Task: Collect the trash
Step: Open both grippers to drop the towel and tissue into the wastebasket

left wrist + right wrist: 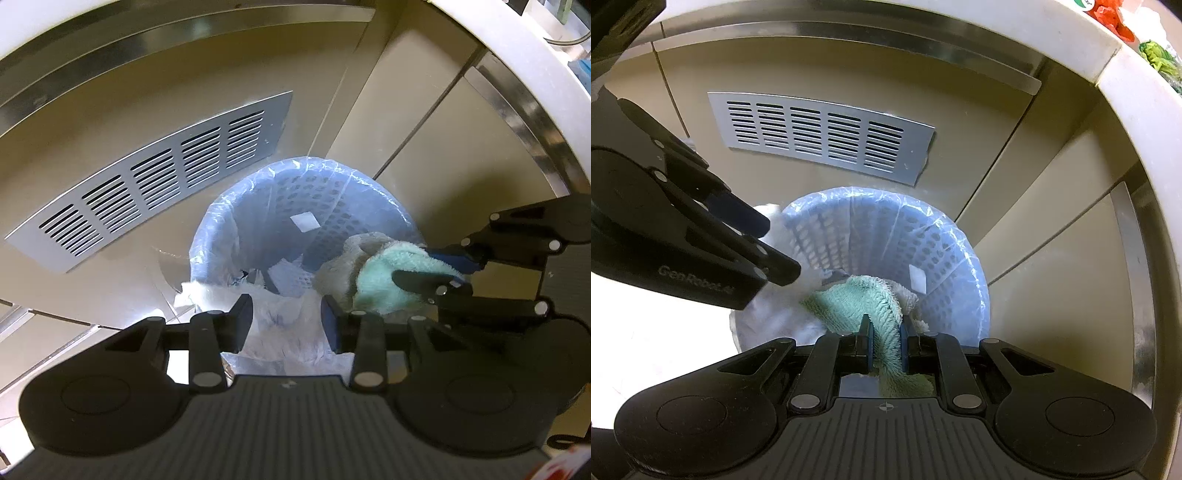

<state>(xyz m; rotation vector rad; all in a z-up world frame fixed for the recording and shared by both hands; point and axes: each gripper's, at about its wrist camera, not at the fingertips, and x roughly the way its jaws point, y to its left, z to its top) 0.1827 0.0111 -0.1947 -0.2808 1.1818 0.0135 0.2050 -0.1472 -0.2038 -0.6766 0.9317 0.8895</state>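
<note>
A blue perforated waste basket (pixel 321 199) (pixel 871 229) with a clear liner stands on the floor against beige cabinets. My left gripper (pixel 288 317) (pixel 775 247) hovers over its near rim with jaws apart. Crumpled white paper (pixel 284 325) (pixel 783 314) lies between and below its fingers, and the pads do not press on it. My right gripper (pixel 886 332) (pixel 417 264) is shut on a mint-green and cream fluffy cloth (pixel 857 295) (pixel 376 284), which hangs over the basket's mouth. Scraps of paper lie at the basket's bottom.
A grey slotted vent grille (pixel 147 192) (pixel 827 136) sits in the cabinet panel behind the basket. A white counter edge (pixel 517 74) (pixel 1126 92) curves overhead on the right, with red and green items (pixel 1115 18) on top. Pale floor shows on the left.
</note>
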